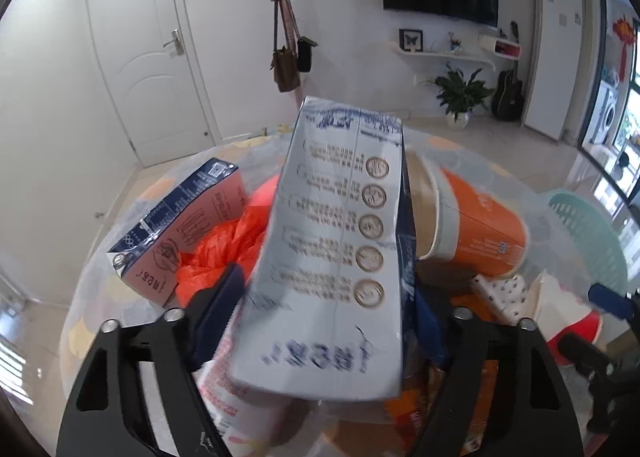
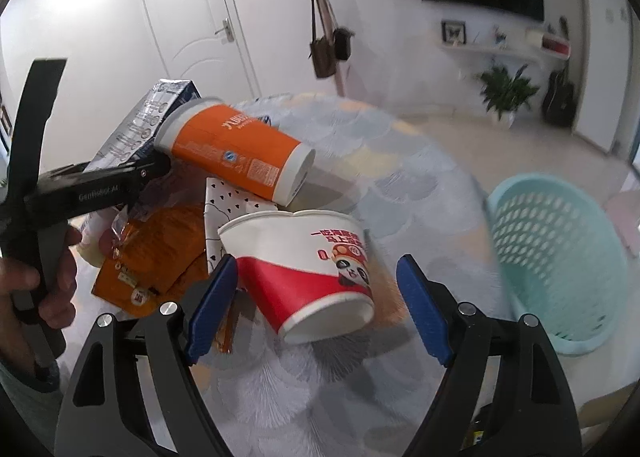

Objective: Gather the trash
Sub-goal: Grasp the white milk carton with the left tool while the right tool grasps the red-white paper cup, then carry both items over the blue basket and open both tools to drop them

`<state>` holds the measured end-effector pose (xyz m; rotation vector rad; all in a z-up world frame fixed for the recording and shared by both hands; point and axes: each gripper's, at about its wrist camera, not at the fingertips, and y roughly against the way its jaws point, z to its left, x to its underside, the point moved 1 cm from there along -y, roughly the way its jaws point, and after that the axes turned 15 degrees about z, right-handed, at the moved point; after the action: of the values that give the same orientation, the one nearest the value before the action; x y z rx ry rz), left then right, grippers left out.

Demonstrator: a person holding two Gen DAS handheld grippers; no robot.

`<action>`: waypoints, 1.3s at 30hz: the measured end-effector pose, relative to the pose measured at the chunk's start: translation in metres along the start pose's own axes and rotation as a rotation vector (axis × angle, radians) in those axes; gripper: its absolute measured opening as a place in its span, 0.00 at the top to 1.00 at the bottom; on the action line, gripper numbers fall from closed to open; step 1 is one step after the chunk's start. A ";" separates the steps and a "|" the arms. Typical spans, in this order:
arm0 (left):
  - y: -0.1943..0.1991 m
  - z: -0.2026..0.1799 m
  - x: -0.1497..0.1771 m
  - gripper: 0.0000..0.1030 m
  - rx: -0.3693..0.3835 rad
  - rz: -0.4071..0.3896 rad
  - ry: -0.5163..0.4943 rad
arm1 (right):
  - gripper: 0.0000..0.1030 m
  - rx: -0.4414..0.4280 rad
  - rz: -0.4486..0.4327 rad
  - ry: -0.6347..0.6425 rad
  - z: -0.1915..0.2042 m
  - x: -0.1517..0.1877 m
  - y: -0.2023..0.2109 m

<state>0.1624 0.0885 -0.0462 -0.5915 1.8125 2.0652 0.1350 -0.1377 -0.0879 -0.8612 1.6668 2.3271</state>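
— Round table [image 2: 360,145] under a scalloped cloth, white room behind. What do we log first?

— One white milk carton [image 1: 332,257], clamped in our left gripper [image 1: 326,305]. One red-and-white paper bowl [image 2: 308,277] lies between our right gripper's [image 2: 316,305] spread jaws, ungripped.

— Remaining?

— One orange cup [image 2: 236,149], one pink carton [image 1: 180,233], one red bag [image 1: 224,249], orange wrappers [image 2: 156,253]. One teal basket [image 2: 560,257], apparently empty; we've barely begun.
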 end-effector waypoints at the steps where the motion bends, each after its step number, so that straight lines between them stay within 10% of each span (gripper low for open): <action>1: 0.000 0.003 0.003 0.39 0.004 0.003 0.001 | 0.25 -0.010 0.009 -0.001 0.000 -0.001 -0.002; 15: 0.048 0.031 0.090 0.44 0.157 -0.030 0.113 | 0.27 -0.046 0.071 0.019 0.006 -0.003 -0.016; 22: 0.067 0.022 0.115 0.45 0.290 -0.092 0.162 | 0.28 0.009 -0.041 0.039 0.009 0.002 0.015; 33: 0.109 -0.056 0.057 0.45 0.444 -0.243 0.030 | 0.28 0.166 -0.212 -0.081 -0.054 -0.007 0.084; 39: 0.089 -0.151 0.012 0.45 0.502 -0.182 -0.104 | 0.28 0.218 -0.183 -0.316 -0.141 0.002 0.091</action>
<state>0.1215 -0.0731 0.0079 -0.4734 2.0238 1.4174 0.1446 -0.3000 -0.0451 -0.5450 1.5940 1.9921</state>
